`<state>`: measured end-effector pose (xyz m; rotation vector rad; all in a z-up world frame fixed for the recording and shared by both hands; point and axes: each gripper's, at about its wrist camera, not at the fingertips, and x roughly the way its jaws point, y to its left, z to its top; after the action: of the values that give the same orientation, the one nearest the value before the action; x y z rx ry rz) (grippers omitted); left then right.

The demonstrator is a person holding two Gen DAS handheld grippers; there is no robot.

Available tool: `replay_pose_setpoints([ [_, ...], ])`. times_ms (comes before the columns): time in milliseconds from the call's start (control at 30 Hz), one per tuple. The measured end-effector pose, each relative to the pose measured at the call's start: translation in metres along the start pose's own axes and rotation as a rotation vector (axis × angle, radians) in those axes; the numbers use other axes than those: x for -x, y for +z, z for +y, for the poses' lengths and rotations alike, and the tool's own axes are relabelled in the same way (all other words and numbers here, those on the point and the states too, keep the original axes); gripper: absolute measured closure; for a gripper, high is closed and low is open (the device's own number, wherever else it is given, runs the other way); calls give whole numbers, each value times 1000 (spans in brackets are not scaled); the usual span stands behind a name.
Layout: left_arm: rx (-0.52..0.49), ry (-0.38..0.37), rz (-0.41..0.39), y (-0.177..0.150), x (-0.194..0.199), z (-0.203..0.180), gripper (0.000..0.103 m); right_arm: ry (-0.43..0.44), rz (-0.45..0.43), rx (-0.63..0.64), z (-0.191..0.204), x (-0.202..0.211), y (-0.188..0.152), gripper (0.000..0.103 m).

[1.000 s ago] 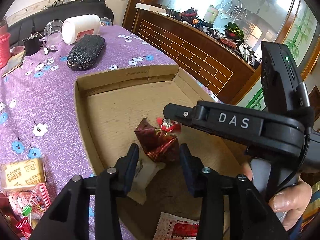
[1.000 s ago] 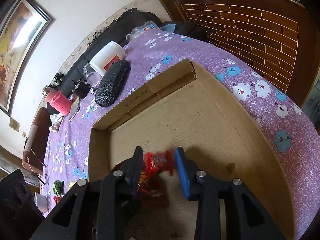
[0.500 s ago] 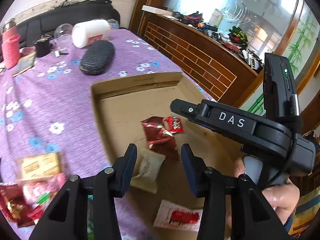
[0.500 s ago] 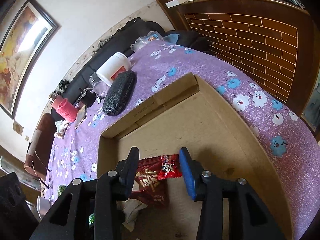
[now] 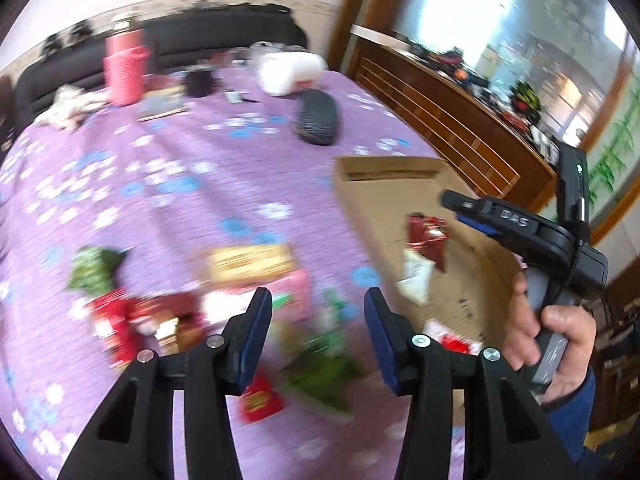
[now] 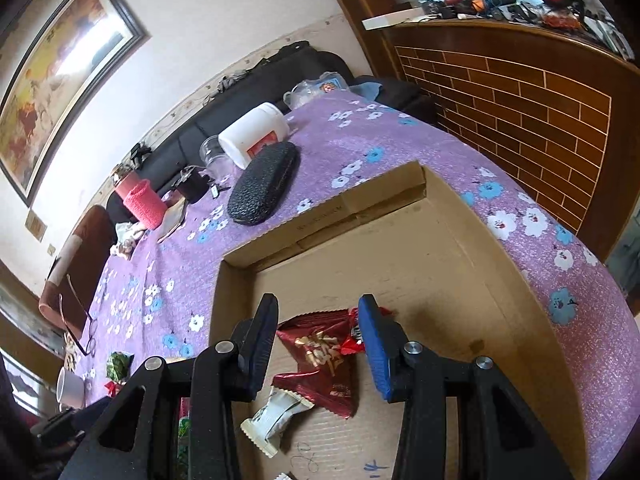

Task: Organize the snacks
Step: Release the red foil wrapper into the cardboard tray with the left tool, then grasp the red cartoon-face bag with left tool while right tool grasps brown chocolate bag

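An open cardboard box (image 6: 320,220) lies on the purple flowered cloth. In it are a dark red snack packet (image 6: 320,360), a small red packet (image 6: 352,334) at its top edge and a white packet (image 6: 276,412). My right gripper (image 6: 318,332) hovers open just above the dark red packet, touching nothing. My left gripper (image 5: 318,320) is open and empty over a blurred pile of snacks on the cloth left of the box (image 5: 384,172): a yellow packet (image 5: 252,262), a pink one (image 5: 288,296), green and red ones. A hand (image 5: 552,344) holds the right gripper (image 5: 452,204) over the box.
At the far end of the cloth are a black glasses case (image 6: 264,184), a white jar (image 6: 256,132) on its side and a pink cup (image 6: 144,204). Spectacles (image 6: 80,320) and a white mug (image 6: 70,388) lie at the left. A wooden brick-patterned counter (image 6: 520,100) stands to the right.
My left gripper has swung left out of the box to above the snack pile. The right gripper has drawn back and up a little from the red packets.
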<state>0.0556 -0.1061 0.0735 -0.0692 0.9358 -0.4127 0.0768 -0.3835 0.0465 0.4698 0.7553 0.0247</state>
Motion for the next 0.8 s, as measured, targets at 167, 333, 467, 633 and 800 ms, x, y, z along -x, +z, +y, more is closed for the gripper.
replay_pose_setpoints([
  [167,90,100,-61,-13,30,59,55,10,-4,22,6,0,-1,59],
  [333,204,140,-56,-21,28,109,55,16,3,14,5,-2,-2,59],
  [467,232,104,-7,-24,8,117,55,22,3,-4,1,-2,-2,59],
  [633,201,152,24,-30,-12,115,64,20,-18,24,7,2,-3,59],
  [800,199,160,30,-33,-18,119,83,36,-51,39,12,8,-4,59],
])
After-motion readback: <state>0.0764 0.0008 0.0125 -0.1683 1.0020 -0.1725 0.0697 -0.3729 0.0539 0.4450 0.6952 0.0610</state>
